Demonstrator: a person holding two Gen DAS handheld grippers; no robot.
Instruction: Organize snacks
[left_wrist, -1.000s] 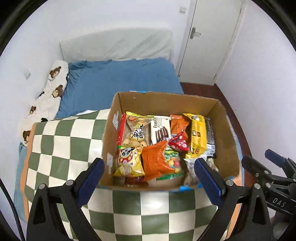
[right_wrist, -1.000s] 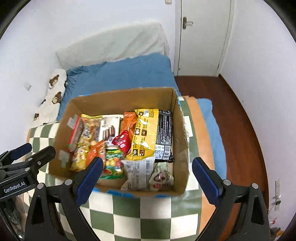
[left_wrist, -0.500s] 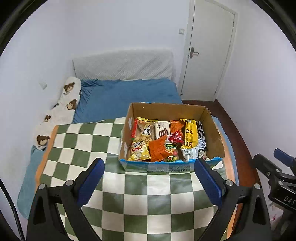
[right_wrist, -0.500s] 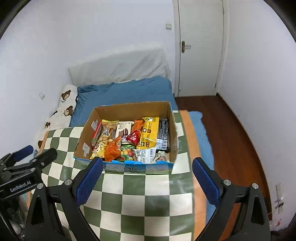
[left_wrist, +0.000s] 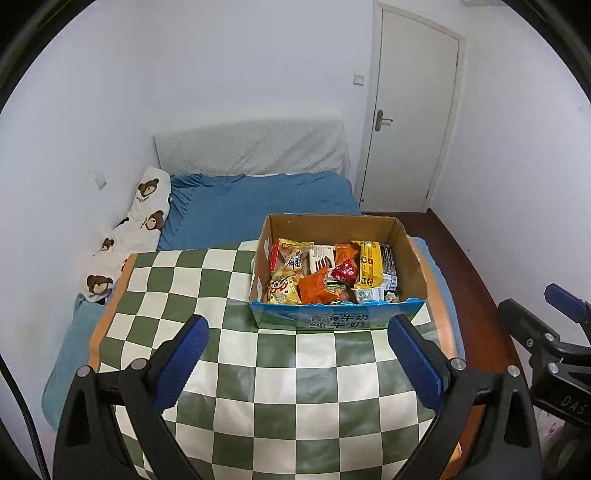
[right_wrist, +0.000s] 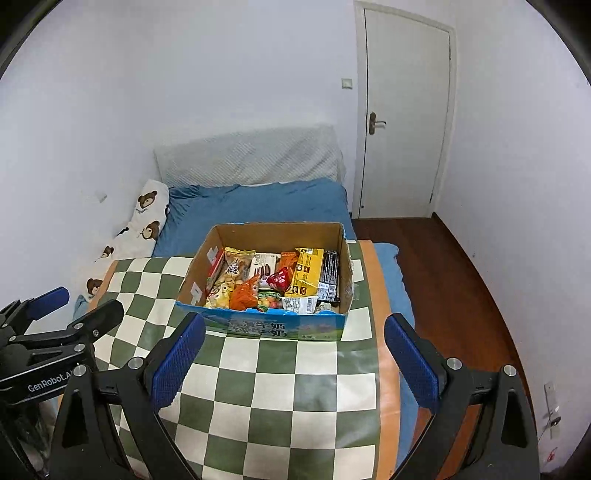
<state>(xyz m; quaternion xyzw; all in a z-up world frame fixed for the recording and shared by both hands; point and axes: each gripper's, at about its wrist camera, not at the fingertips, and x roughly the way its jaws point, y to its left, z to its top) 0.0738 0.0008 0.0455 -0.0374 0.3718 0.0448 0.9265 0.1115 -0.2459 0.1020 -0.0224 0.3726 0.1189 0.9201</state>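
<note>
Checkered cloth (left_wrist: 229, 295) bears a snack-filled cardboard box (left_wrist: 410, 266); both tools, left tool (left_wrist: 297, 363) and right tool (right_wrist: 295, 360), spread empty.

The checkered cloth (left_wrist: 236, 295) on the bed lies bare from its near edge up to the box (left_wrist: 332, 321), which stands toward the far right corner. The box's walls ring the snacks (left_wrist: 325, 277), open only from above.

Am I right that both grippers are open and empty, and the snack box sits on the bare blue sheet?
Not quite. Both the left gripper and right gripper are open and empty, but the snack box sits on the green-and-white checkered blanket, not the bare blue sheet. The right wrist view shows it.
</note>
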